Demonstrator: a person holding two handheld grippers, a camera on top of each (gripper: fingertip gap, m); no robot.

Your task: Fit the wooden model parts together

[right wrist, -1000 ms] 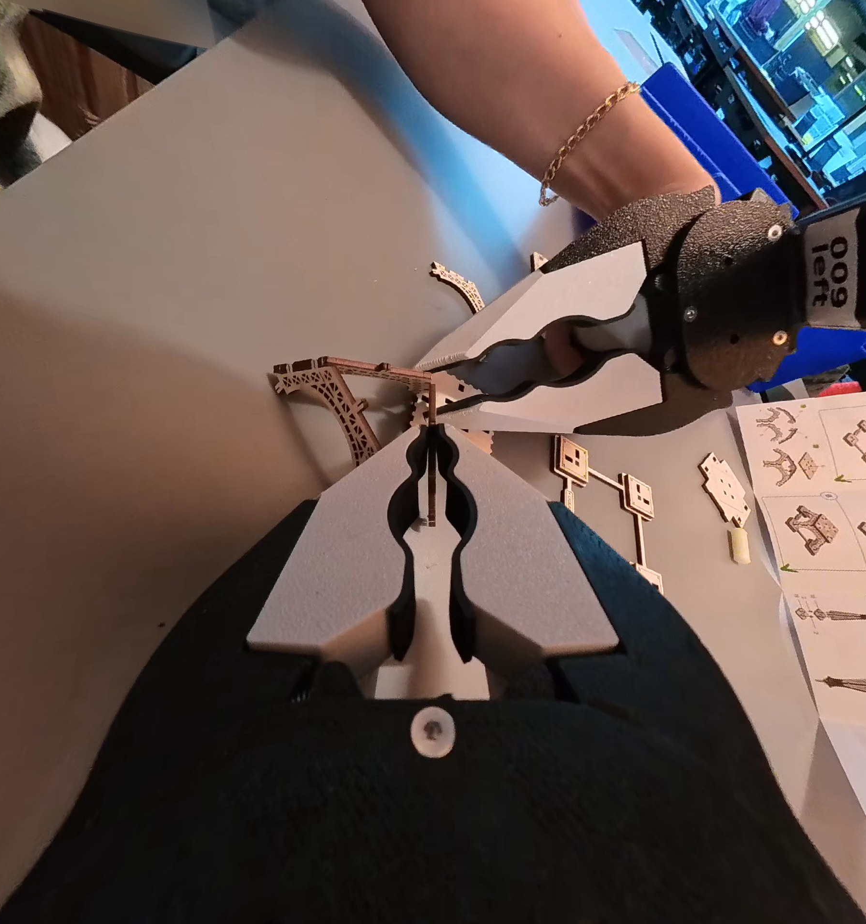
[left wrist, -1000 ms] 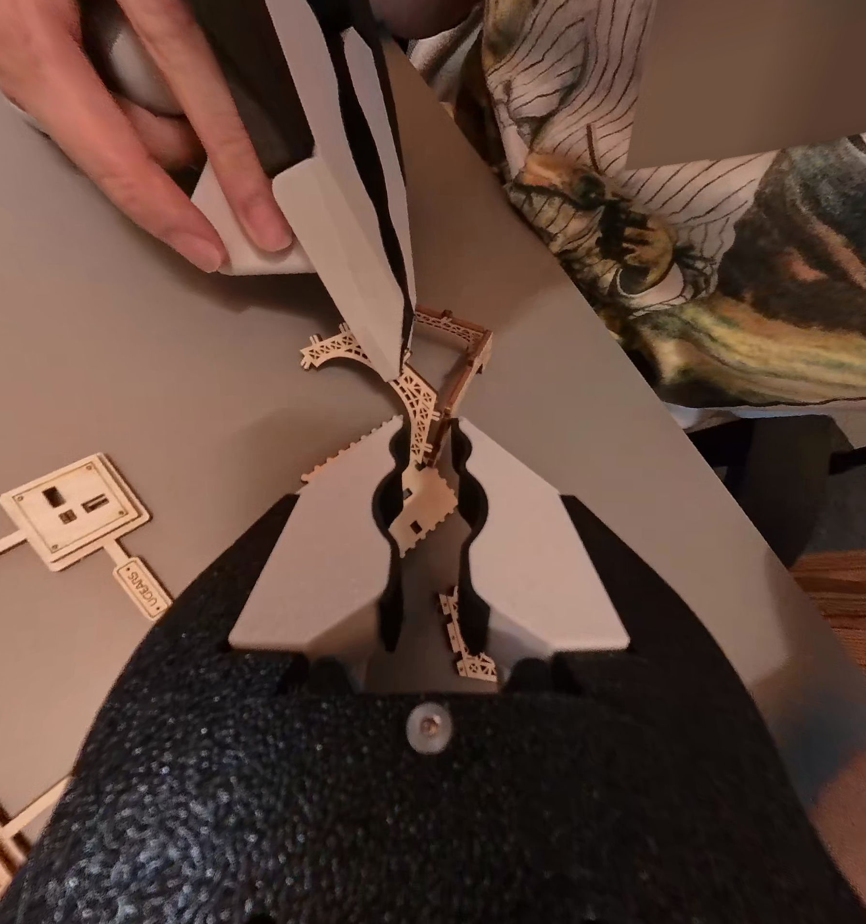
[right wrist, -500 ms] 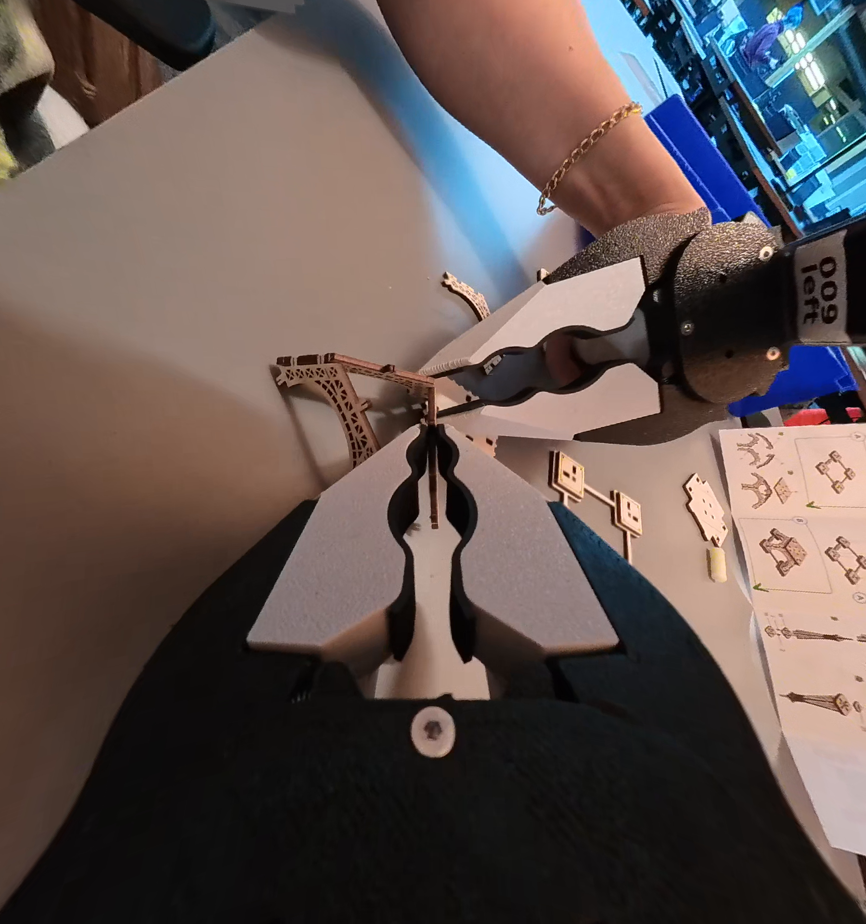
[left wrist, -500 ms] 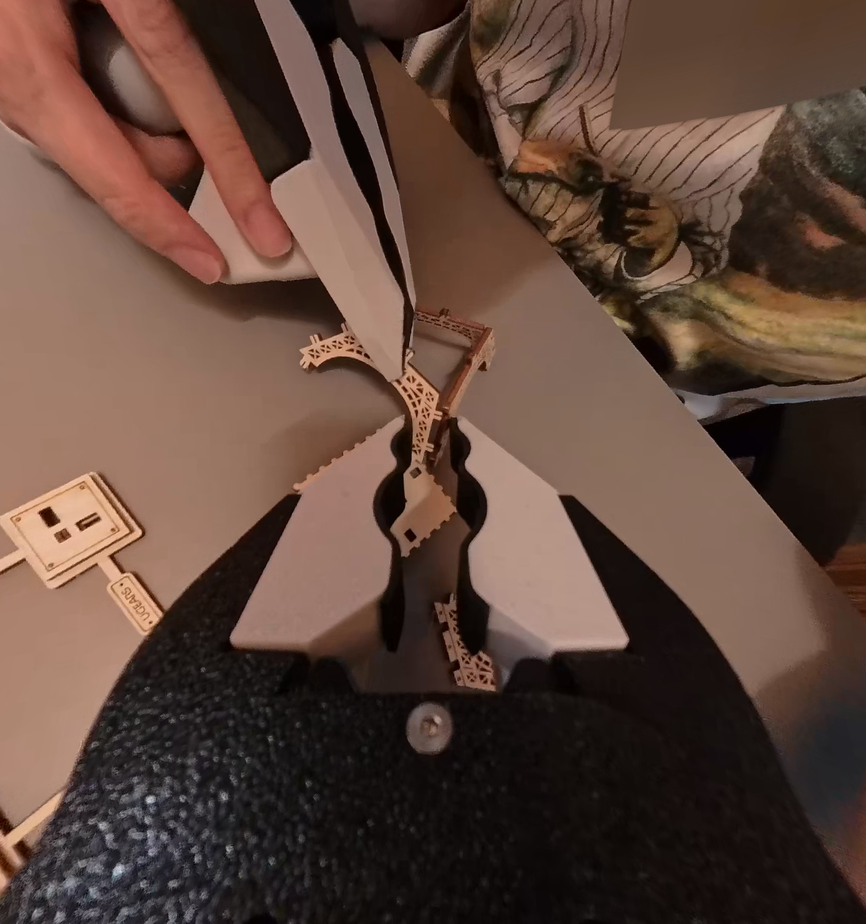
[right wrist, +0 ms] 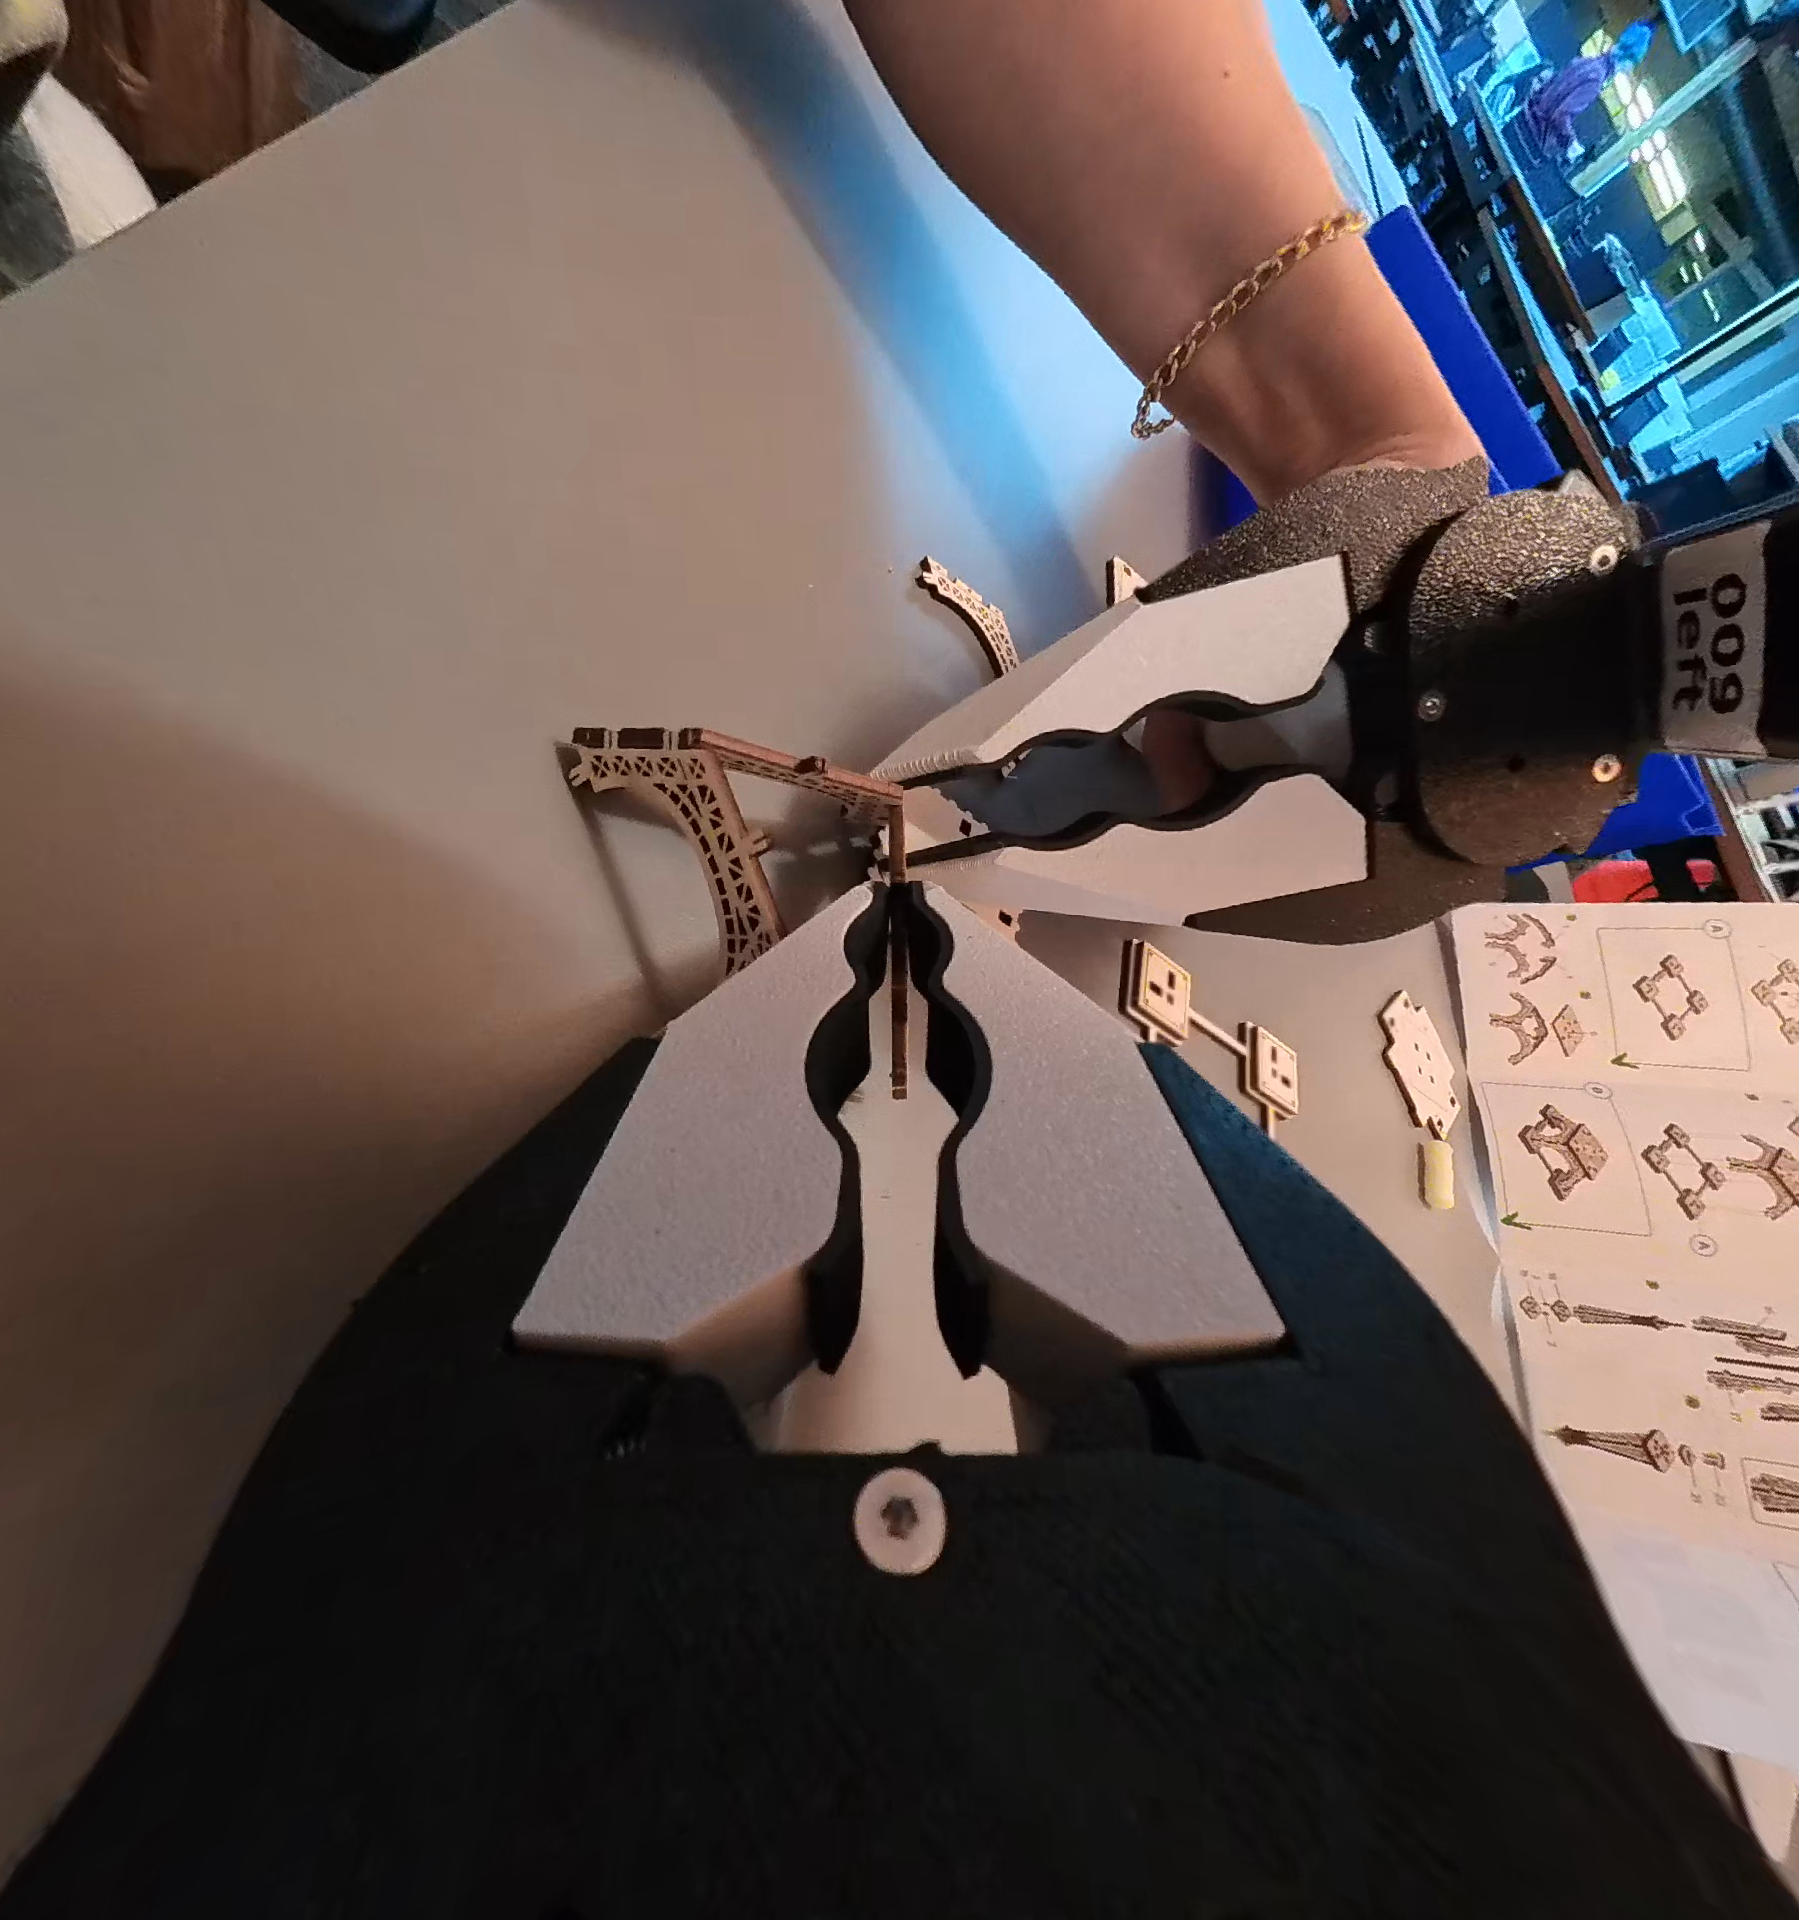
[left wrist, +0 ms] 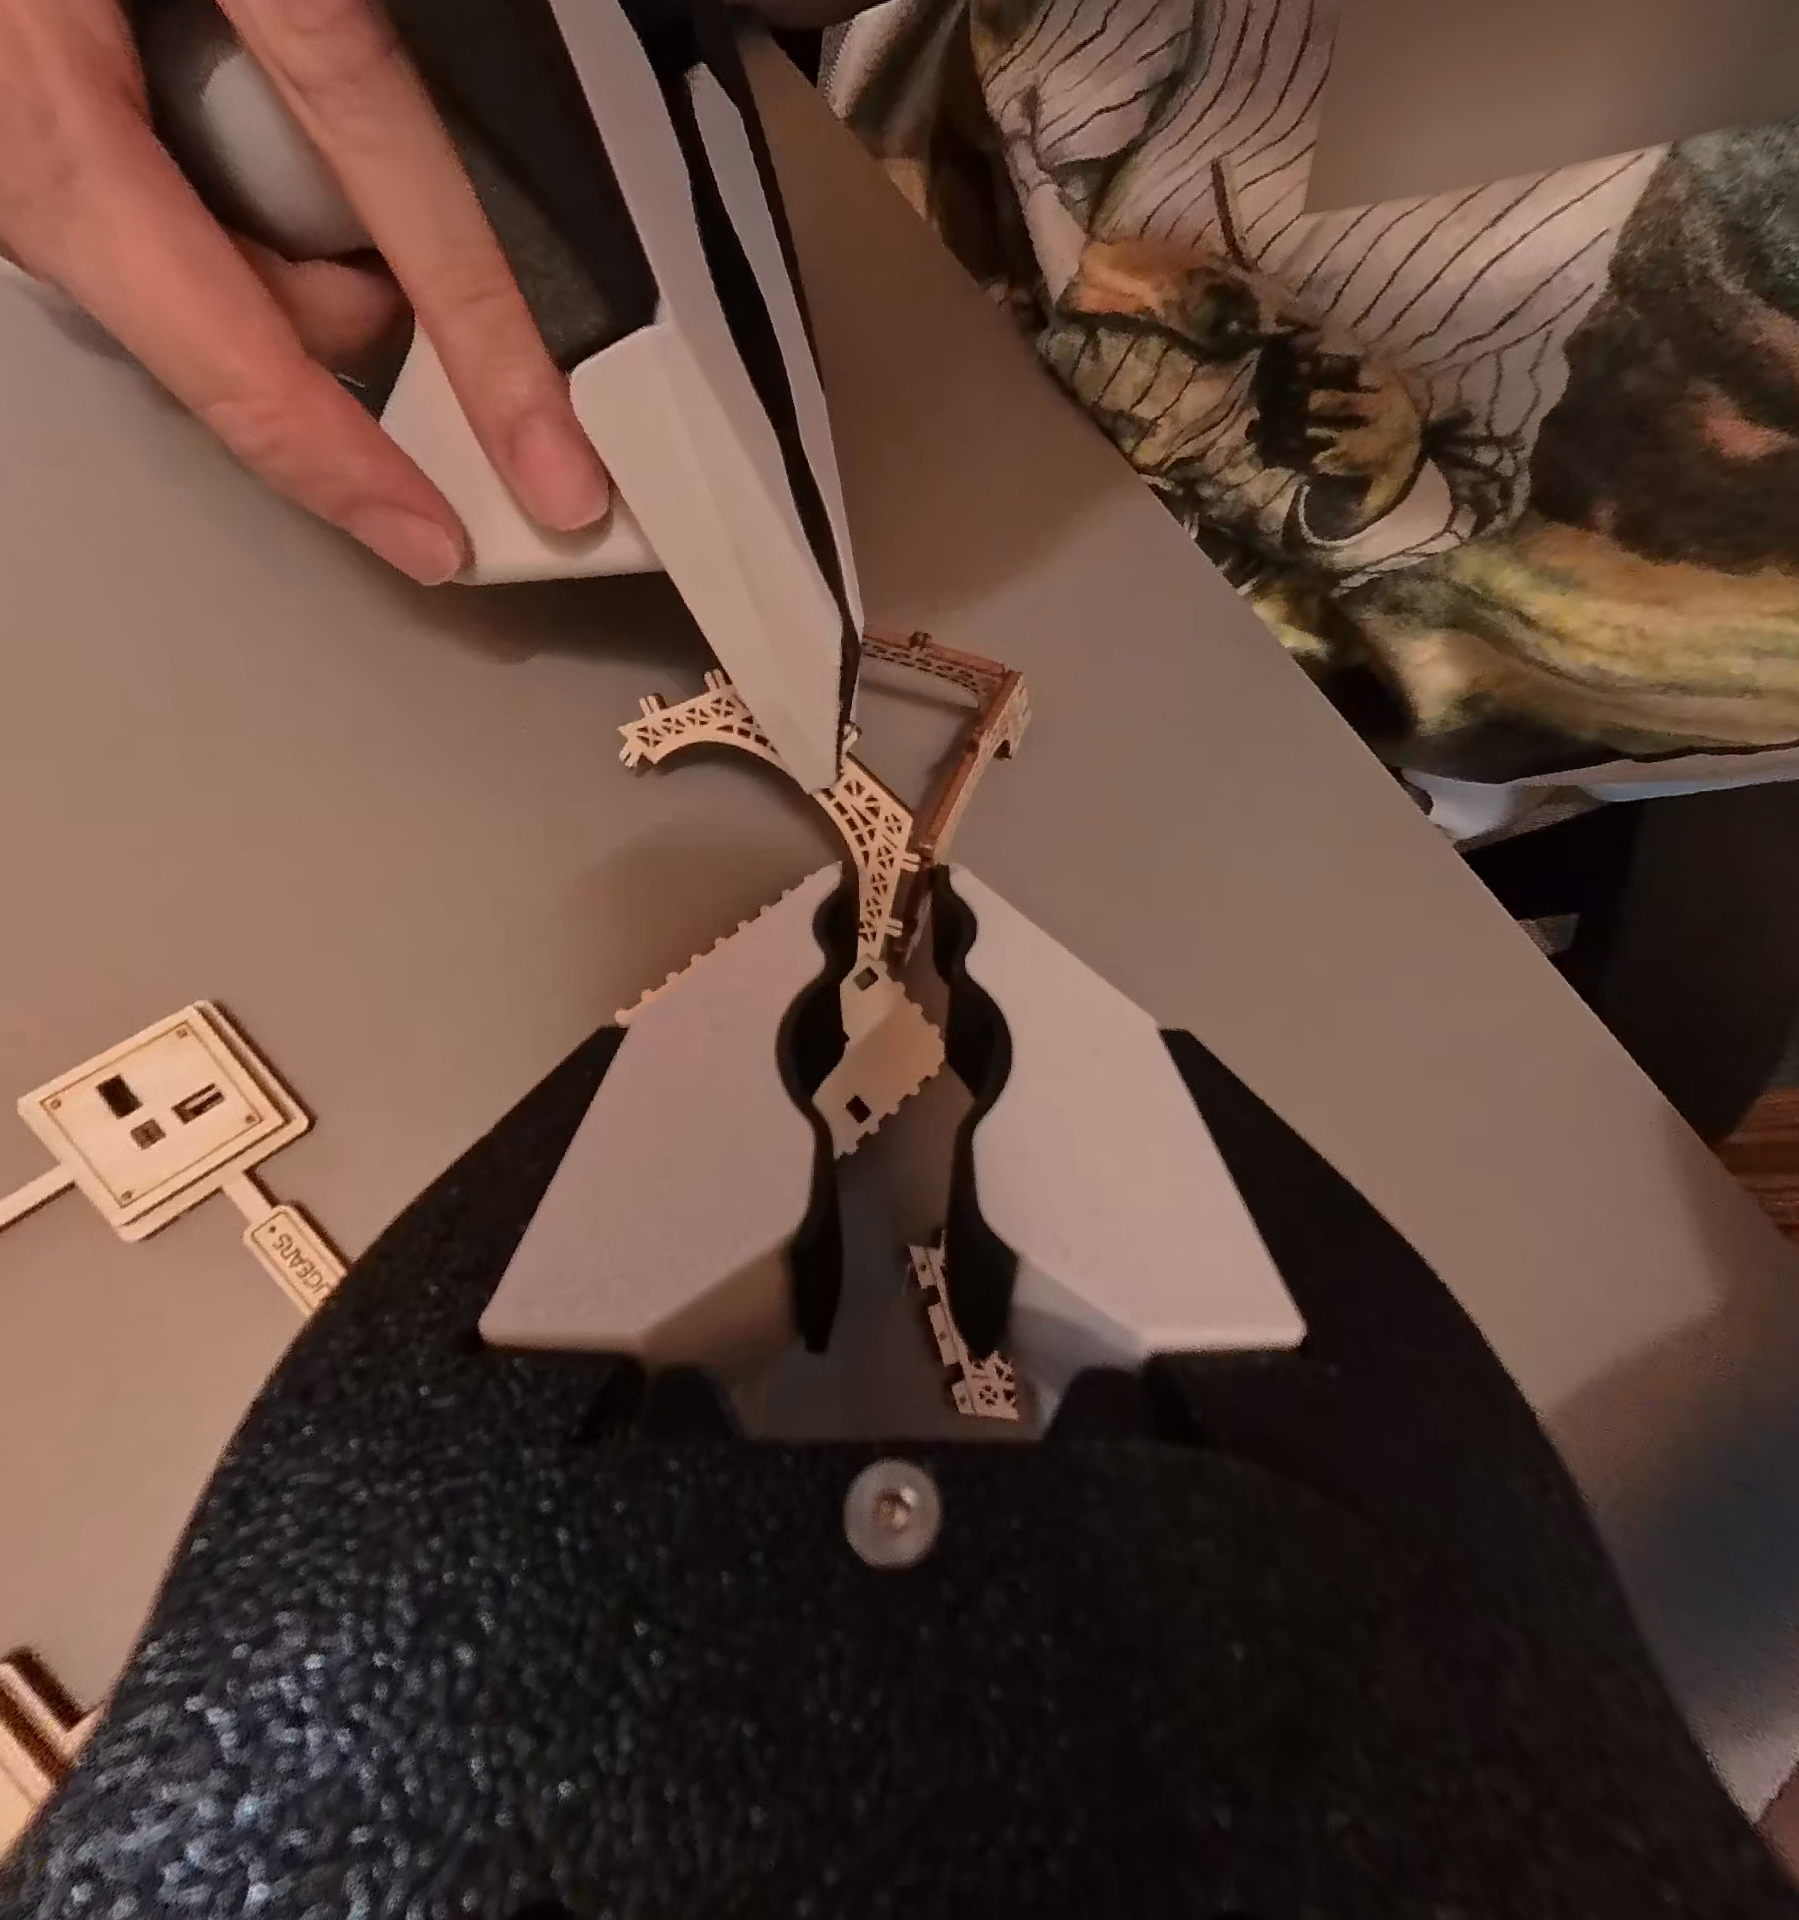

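Left wrist view shows my left gripper (left wrist: pixel 890 894) clamped at the tips on a square toothed plate (left wrist: pixel 890 1055), which sits between the fingers and reaches back toward the palm. A lattice arch leg (left wrist: pixel 853 821) runs from those tips straight out ahead to the right gripper (left wrist: pixel 835 732). That one comes in from the top and pinches the same leg near its bend.

In the right wrist view the right gripper (right wrist: pixel 895 904) is clenched on a thin wooden strip (right wrist: pixel 897 997) seen edge-on, its long axis running along the fingers. The left gripper enters from the right, roughly square to mine, so both sets of tips meet at one corner of the open frame (right wrist: pixel 713 800). My guess is the next push has to go along that strip into the plate's slot, and both hands are equally close.

Writing: the left gripper carries a white label, a wooden sprue tag (left wrist: pixel 297 1252) on the worktop (left wrist: pixel 251 810) has engraved letters, and an instruction sheet (right wrist: pixel 1653 1195) lies off right.
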